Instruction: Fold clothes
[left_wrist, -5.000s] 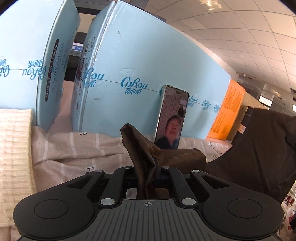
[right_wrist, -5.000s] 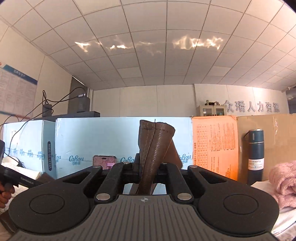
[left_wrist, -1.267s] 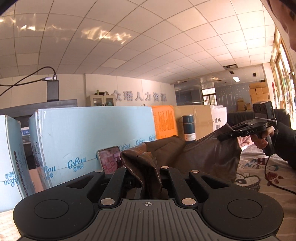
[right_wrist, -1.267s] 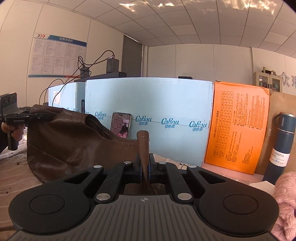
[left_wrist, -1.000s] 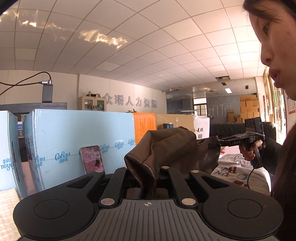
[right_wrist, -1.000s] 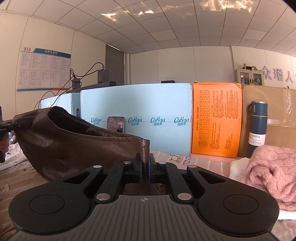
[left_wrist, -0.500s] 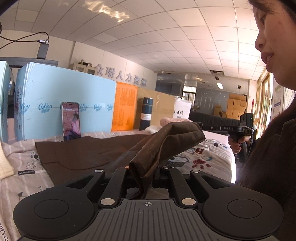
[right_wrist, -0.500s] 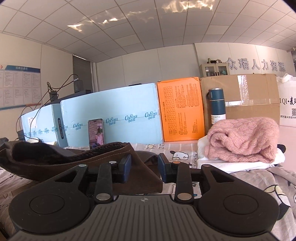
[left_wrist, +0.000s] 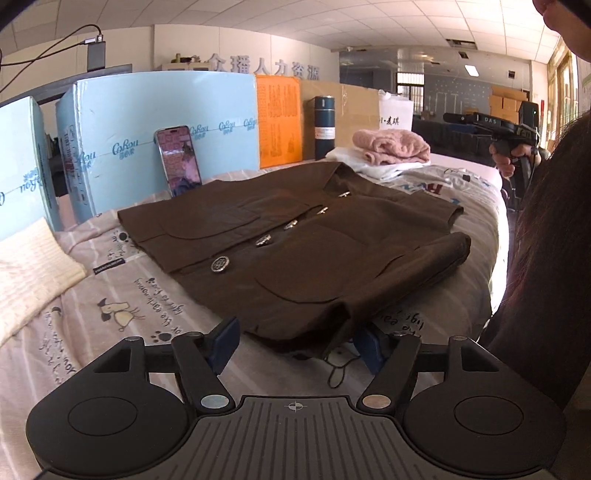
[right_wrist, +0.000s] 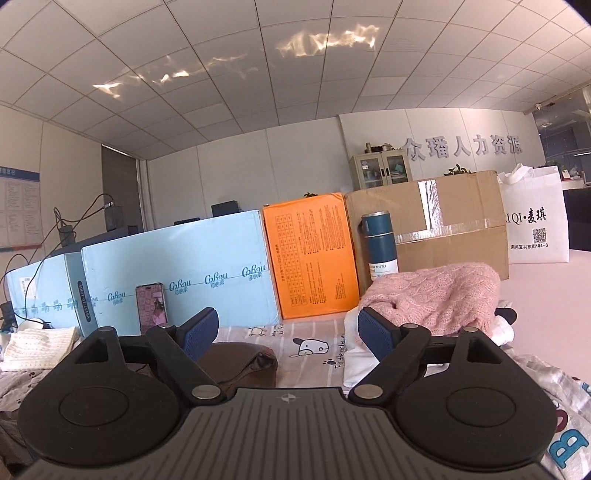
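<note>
A brown buttoned jacket (left_wrist: 295, 243) lies spread flat, front side up, on the patterned bedsheet (left_wrist: 110, 314). One sleeve (left_wrist: 439, 251) is folded across its right side. My left gripper (left_wrist: 295, 339) is open and empty, its jaws wide apart just at the jacket's near hem. My right gripper (right_wrist: 286, 332) is open and empty, raised above the bed. A brown part of the jacket (right_wrist: 240, 363) shows just beyond its left finger. The right gripper also shows at far right in the left wrist view (left_wrist: 491, 123), held in a hand.
Light blue boxes (left_wrist: 159, 122), an orange box (left_wrist: 279, 118) and a cardboard box (right_wrist: 436, 229) line the far edge. A phone (left_wrist: 177, 166) leans there, beside a dark blue bottle (right_wrist: 380, 243). A pink sweater (right_wrist: 436, 295) lies on white cloth; a cream knit (left_wrist: 29, 266) lies left.
Both grippers held the jacket in the air, then lowered it onto the bed. The right gripper opened first, then the left let go. The jacket now lies flat.
</note>
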